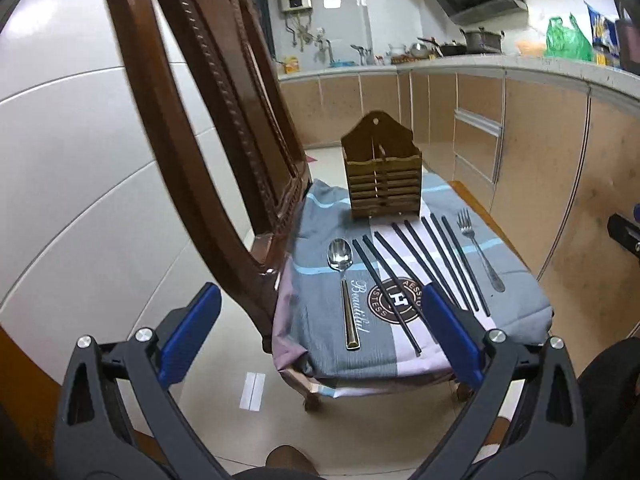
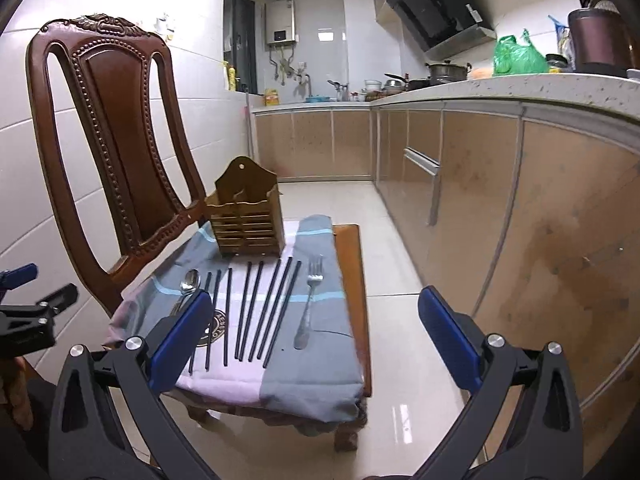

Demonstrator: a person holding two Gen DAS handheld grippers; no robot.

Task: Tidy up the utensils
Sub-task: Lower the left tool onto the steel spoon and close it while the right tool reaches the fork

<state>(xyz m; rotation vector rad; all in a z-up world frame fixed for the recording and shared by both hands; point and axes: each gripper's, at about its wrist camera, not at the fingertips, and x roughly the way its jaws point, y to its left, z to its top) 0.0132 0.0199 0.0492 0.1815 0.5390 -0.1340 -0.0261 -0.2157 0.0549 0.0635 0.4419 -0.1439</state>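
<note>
A wooden utensil holder [image 1: 382,168] [image 2: 247,218] stands at the back of a cloth-covered chair seat [image 1: 516,296] [image 2: 320,372]. In front of it lie a spoon [image 1: 344,276] [image 2: 187,286] at the left, several black chopsticks [image 1: 436,264] [image 2: 260,308] in the middle, and a fork [image 1: 478,250] [image 2: 310,300] at the right. My left gripper [image 1: 320,332] is open and empty, held before the seat's near edge. My right gripper [image 2: 314,340] is open and empty, above the seat's near right side.
The carved wooden chair back [image 1: 208,92] [image 2: 108,120] rises at the left. Kitchen cabinets [image 1: 560,168] [image 2: 520,208] and a counter with pots and bags run along the right. Tiled floor [image 2: 400,240] lies between. The left gripper [image 2: 28,308] shows at the right wrist view's left edge.
</note>
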